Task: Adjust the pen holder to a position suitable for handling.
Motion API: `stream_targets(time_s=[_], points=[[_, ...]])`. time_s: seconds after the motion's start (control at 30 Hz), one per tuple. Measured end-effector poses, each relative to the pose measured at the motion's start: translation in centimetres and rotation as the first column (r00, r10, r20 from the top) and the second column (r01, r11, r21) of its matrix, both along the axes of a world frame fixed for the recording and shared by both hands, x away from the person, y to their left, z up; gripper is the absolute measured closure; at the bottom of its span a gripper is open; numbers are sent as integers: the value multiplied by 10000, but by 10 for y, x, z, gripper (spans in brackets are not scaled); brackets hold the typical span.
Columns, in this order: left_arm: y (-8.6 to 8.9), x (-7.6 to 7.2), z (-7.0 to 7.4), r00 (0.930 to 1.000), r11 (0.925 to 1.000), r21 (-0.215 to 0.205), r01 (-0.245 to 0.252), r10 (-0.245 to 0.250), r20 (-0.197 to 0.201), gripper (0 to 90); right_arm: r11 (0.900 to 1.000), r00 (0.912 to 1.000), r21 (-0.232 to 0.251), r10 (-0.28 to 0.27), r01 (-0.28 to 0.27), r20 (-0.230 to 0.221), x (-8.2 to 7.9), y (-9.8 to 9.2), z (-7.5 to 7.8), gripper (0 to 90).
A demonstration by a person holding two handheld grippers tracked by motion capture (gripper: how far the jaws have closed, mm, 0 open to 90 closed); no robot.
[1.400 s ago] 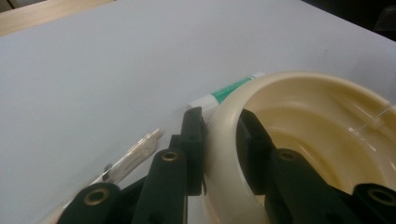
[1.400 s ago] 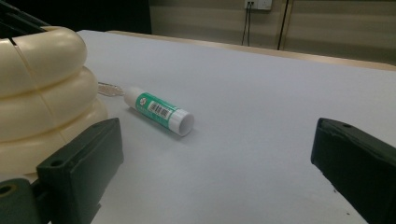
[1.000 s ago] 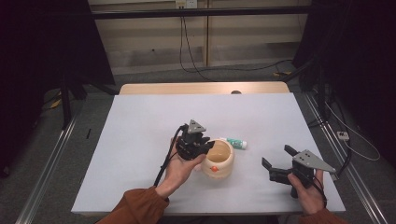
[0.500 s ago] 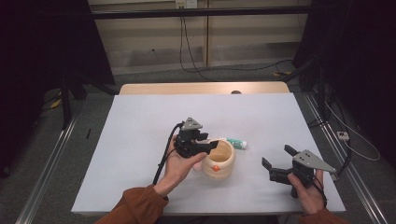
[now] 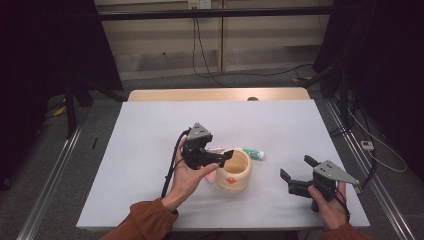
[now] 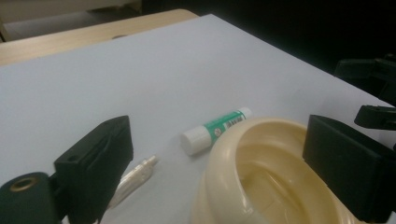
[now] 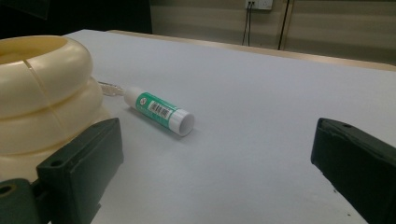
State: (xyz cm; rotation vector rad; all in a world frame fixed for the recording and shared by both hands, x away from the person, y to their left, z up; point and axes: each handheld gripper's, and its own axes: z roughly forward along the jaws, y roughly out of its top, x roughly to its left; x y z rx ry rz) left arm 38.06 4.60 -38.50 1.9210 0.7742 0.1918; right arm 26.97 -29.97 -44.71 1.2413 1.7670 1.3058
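A cream ribbed cup (image 5: 234,169) (image 6: 261,172) (image 7: 42,88) stands near the table's front middle. A green-and-white glue stick (image 5: 253,153) (image 6: 217,125) (image 7: 159,111) lies just behind it. A small clear tube (image 6: 136,175) rests on the table left of the cup. My left gripper (image 5: 225,156) (image 6: 219,140) hovers at the cup's left rim. Its jaws have just been opening and now stand wide, with the rim between them and nothing pressed. My right gripper (image 5: 297,167) (image 7: 219,154) is open to the right of the cup, pointing at the glue stick, with nothing in it.
The white table top (image 5: 150,130) has a wooden strip (image 5: 215,94) along its far edge. Cables (image 5: 200,55) run across the floor beyond it. Metal rails (image 5: 55,170) flank the table, and a black cable (image 5: 170,170) trails from the left gripper.
The left gripper's jaws have spread apart beside the cup, and the gripper has tipped from pointing down towards pointing at the cup. The right gripper has stayed put.
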Motion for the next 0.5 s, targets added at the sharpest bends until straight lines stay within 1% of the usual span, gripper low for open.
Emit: stream_targets(time_s=[0.07, 0.1, 0.17, 0.23, 0.27, 0.33, 0.4, 0.5], points=[[5, 0, 3, 9999, 9999, -158, 33, -31, 135, 58, 10000, 10000, 5, -1, 1, 17, 0, 0, 0, 20], [7, 0, 4, 9997, 9999, -150, 84, -80, 234, 58, 10000, 10000, -1, 4, -4, 28, 0, -1, 0, 20], [11, -1, 6, 9989, 9991, -305, 278, -266, 377, 58, 10000, 10000, -10, 18, -18, 23, 0, -1, 0, 19], [16, -3, 9, 9975, 9986, -340, 407, -386, 599, 57, 10000, 10000, 0, 28, -28, 17, 0, -1, 0, 19], [19, -4, 9, 9974, 9980, -415, 469, -445, 574, 50, 10000, 10000, -15, 45, -45, 25, 0, 0, 0, 19], [25, -6, 9, 9982, 9981, -527, 318, -290, 519, 46, 10000, 10000, -18, 73, -73, 34, 0, 0, 0, 19], [33, -7, 8, 9983, 9978, -665, 58, -20, 579, 46, 10000, 10000, -12, 59, -59, 2, 0, 0, 0, 19], [43, -9, 4, 9975, 9971, -679, -340, 380, 593, 44, 10000, 10000, -2, 83, -83, 3, 0, 0, 0, 20]])
